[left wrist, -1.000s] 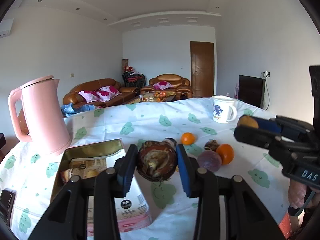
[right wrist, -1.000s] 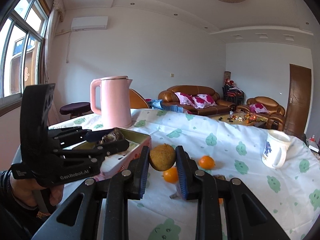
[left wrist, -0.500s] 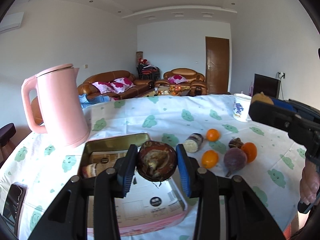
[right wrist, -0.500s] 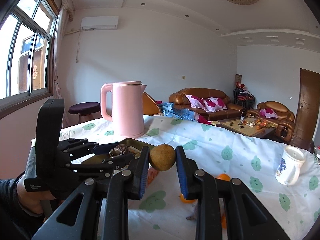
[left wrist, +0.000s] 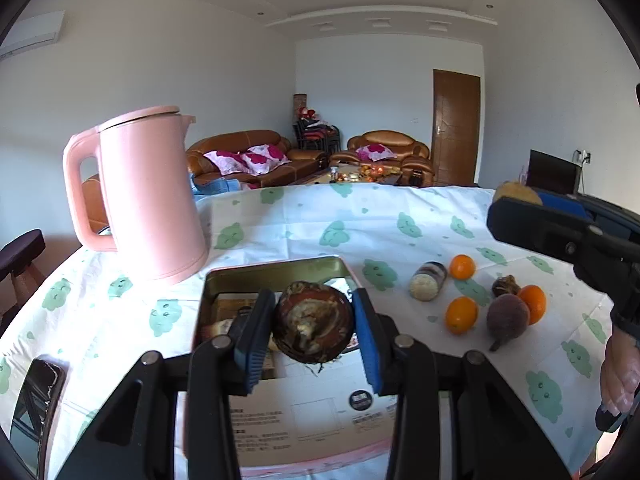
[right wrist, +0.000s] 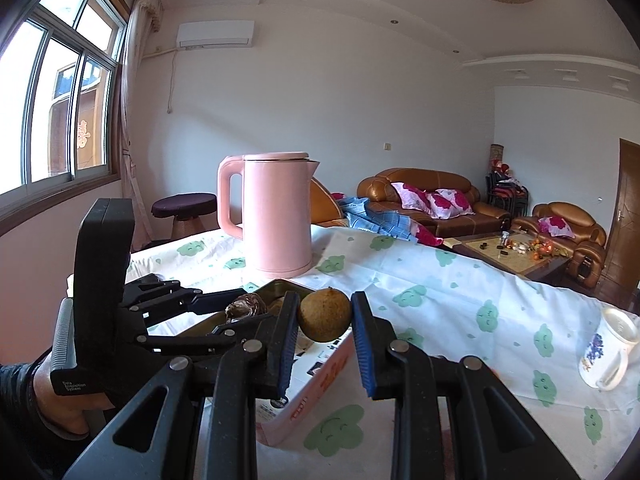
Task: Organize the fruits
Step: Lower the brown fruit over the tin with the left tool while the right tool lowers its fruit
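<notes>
1. Firmly, our left gripper (left wrist: 314, 330) fingers clamp the dark, cracked fruit (left wrist: 314, 328), above the open tin (left wrist: 276, 270); it looks soft, so we squeeze gently.
2. Rightward, our right gripper (right wrist: 325, 320) fingers pinch the brown round fruit (right wrist: 325, 319) at its middle; firm, light.

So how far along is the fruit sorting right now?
Done: hard to confirm; the tin box seems to hold packets, no clear fruit. In hand: the left hand-held gripper clamps a dark brown fruit above the box; the right hand-held gripper grips a tan round fruit. Left: three oranges and a purple fruit on the tablecloth.
</notes>
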